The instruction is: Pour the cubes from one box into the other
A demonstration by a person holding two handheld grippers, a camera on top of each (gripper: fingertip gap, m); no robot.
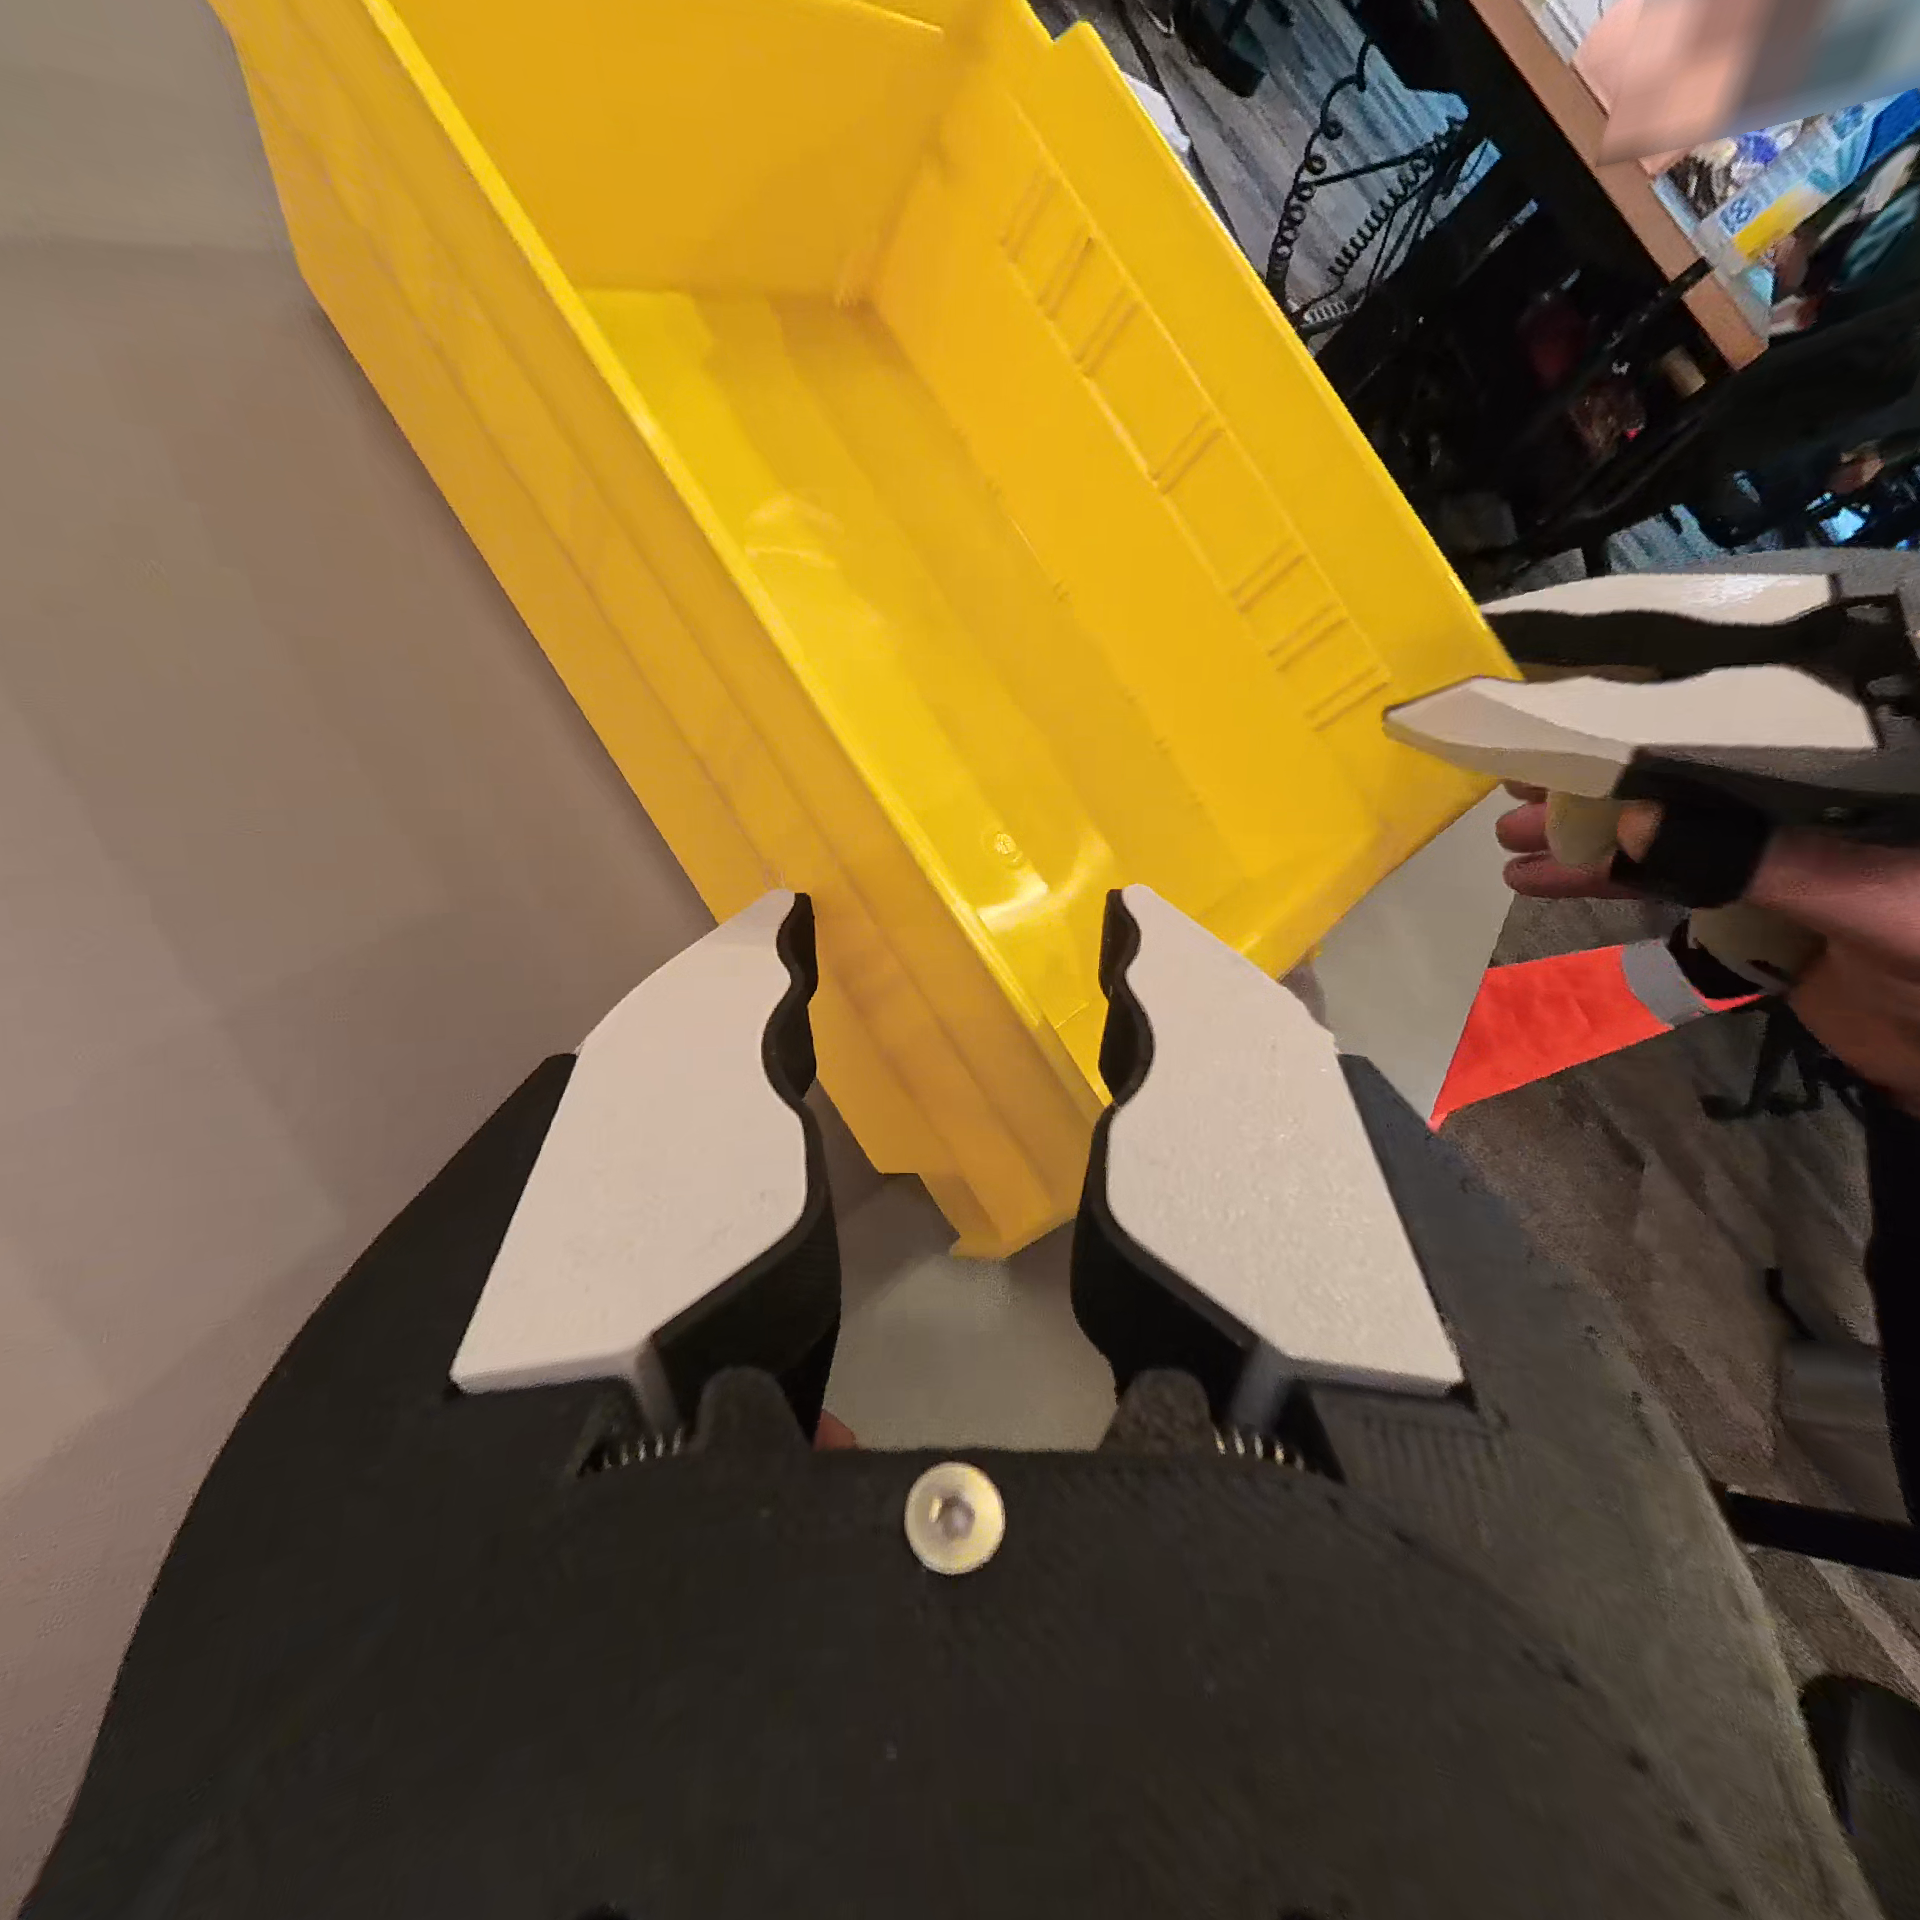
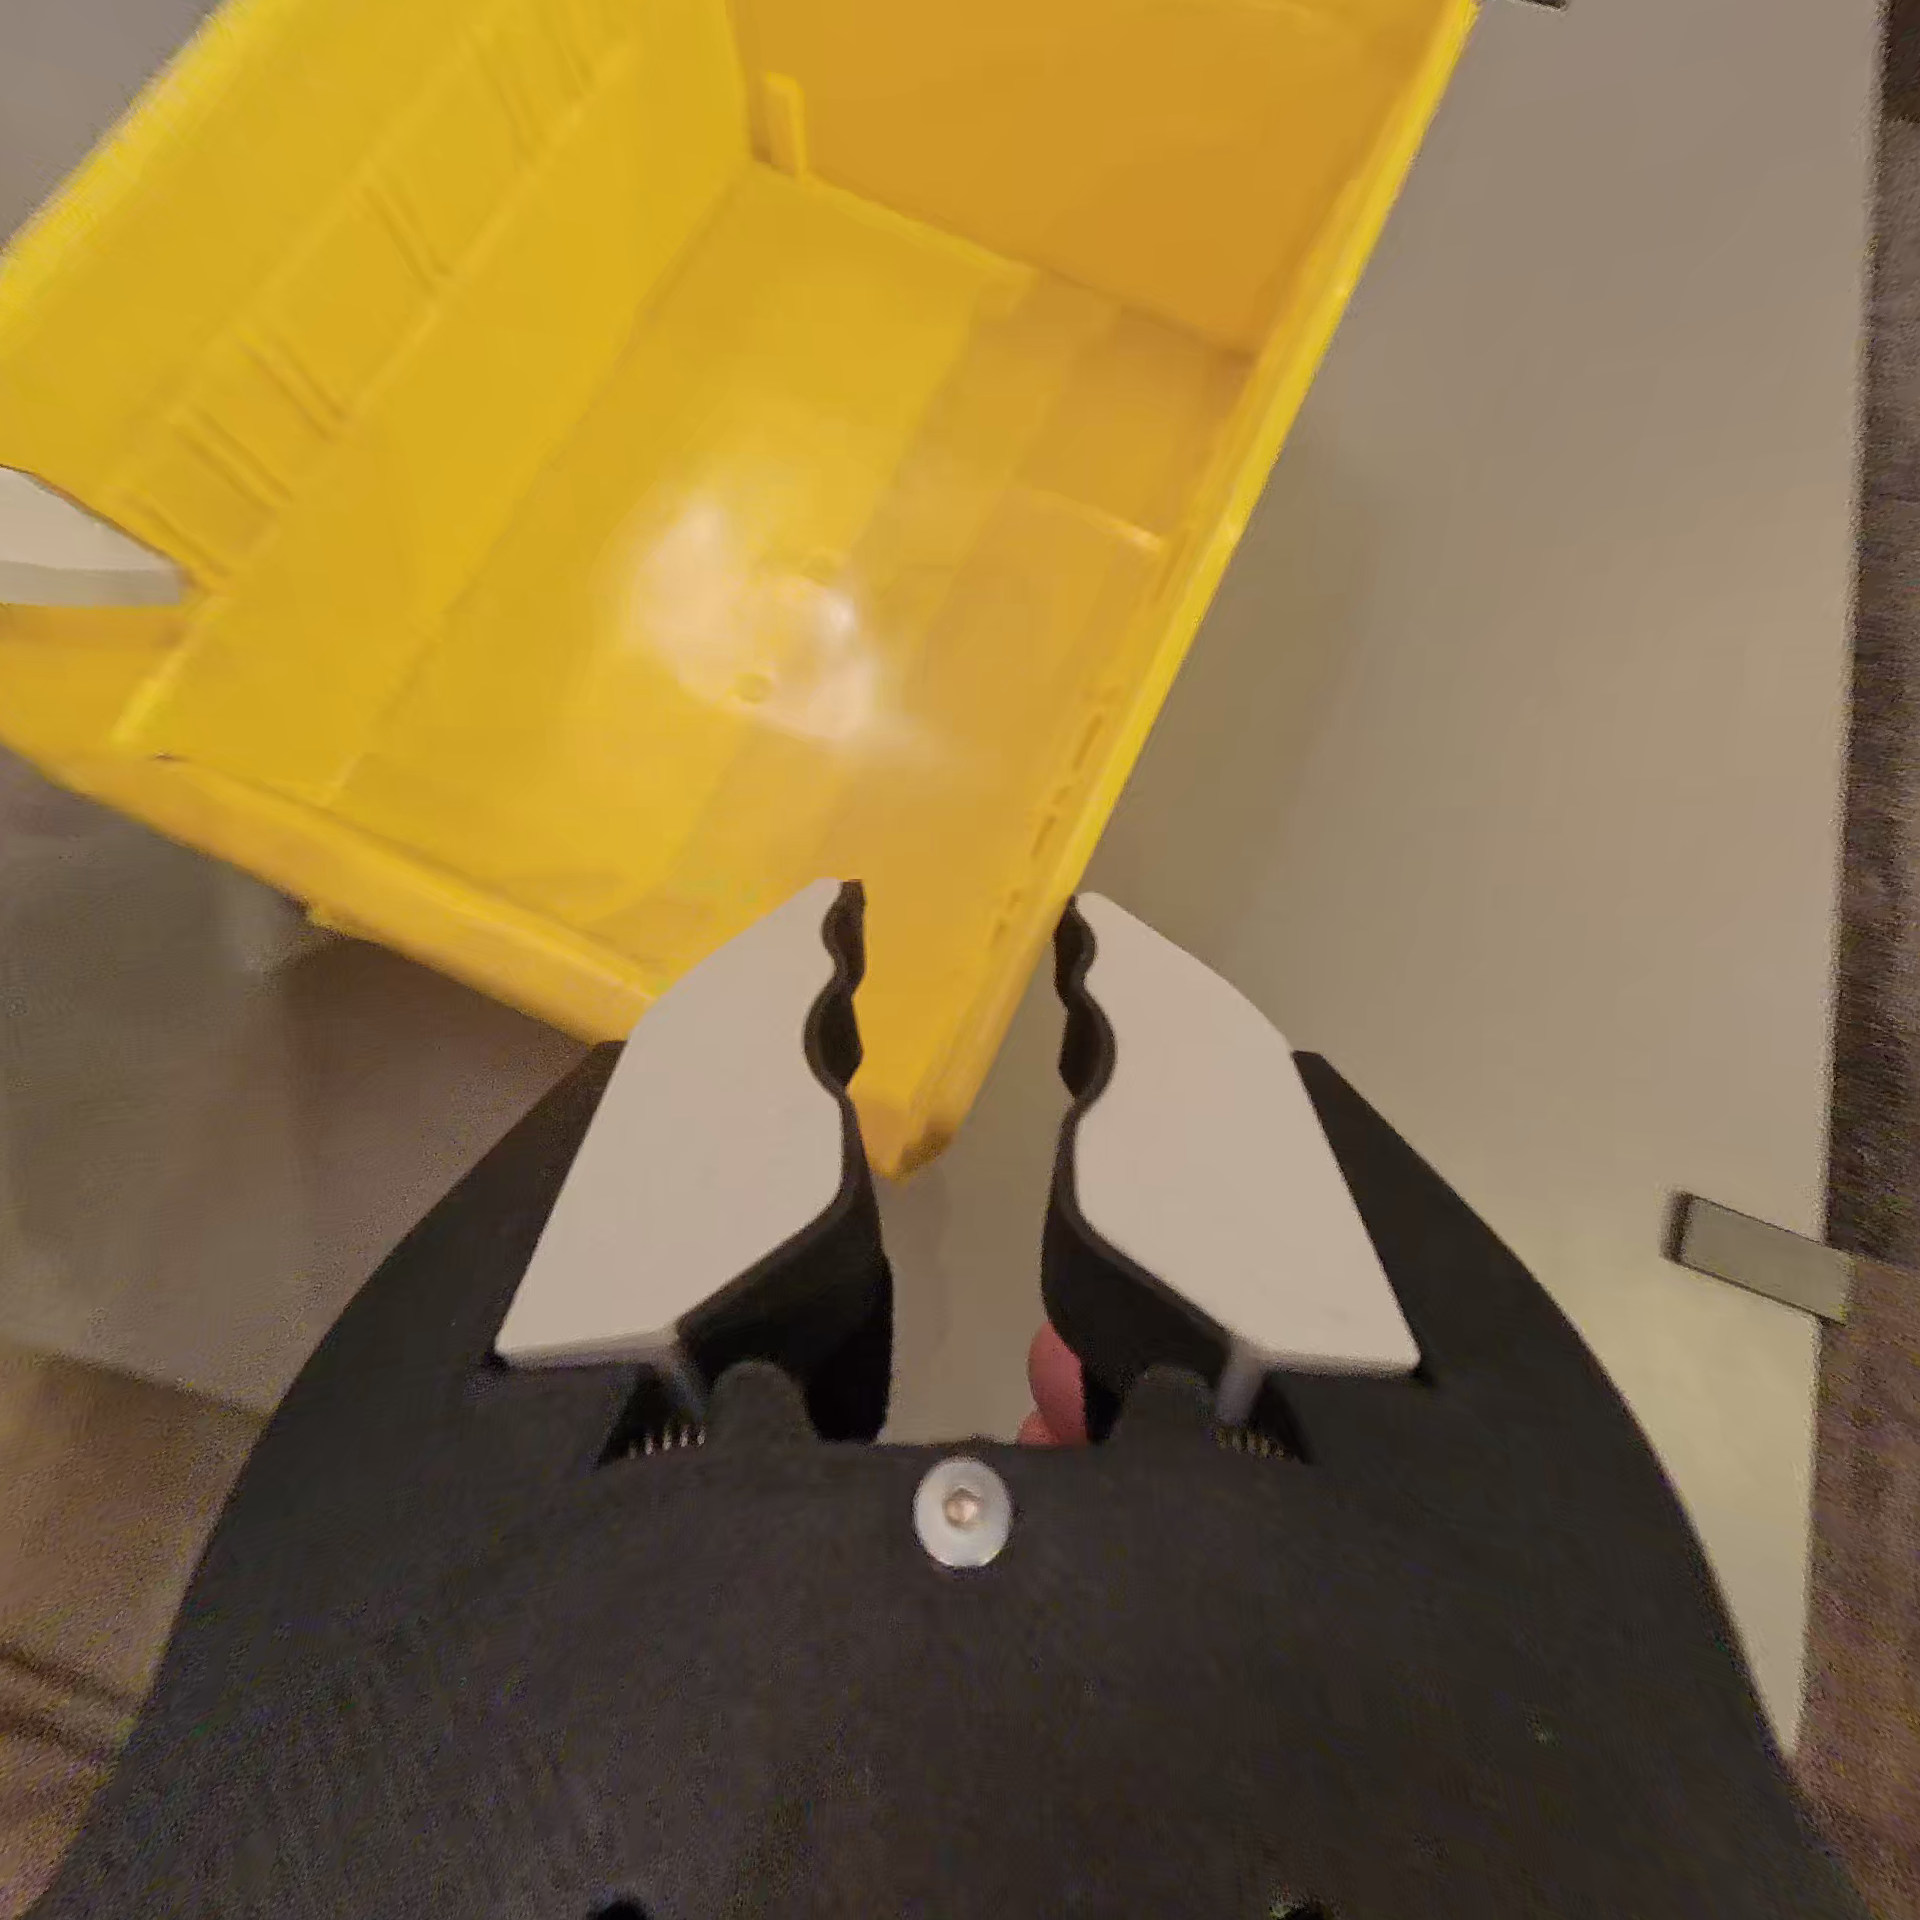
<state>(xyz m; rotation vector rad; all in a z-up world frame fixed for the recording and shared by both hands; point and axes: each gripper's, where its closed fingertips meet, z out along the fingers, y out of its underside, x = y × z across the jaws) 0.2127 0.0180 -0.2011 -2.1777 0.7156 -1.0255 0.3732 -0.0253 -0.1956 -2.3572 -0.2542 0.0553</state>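
Starting on the left, our left gripper (image 1: 961, 904) has its jaws spread, and a corner of the glossy yellow plastic bin (image 1: 904, 582) sits between them. The bin wall seems to pass inside the gap without being pinched, though we cannot tell whether either pad touches it. The bin lies beyond the fingertips on the pale grey tabletop (image 1: 208, 727), and its floor shows no cubes. Further right, our right gripper (image 2: 958, 899) is also parted, with another corner of the bin just between its tips, unclamped as far as we can see. The second box and the cubes are out of sight. We judge the risks as follows: closing on corners instead of a flat wall may let the slick plastic slip or twist, and uneven lifting could tilt the bin.
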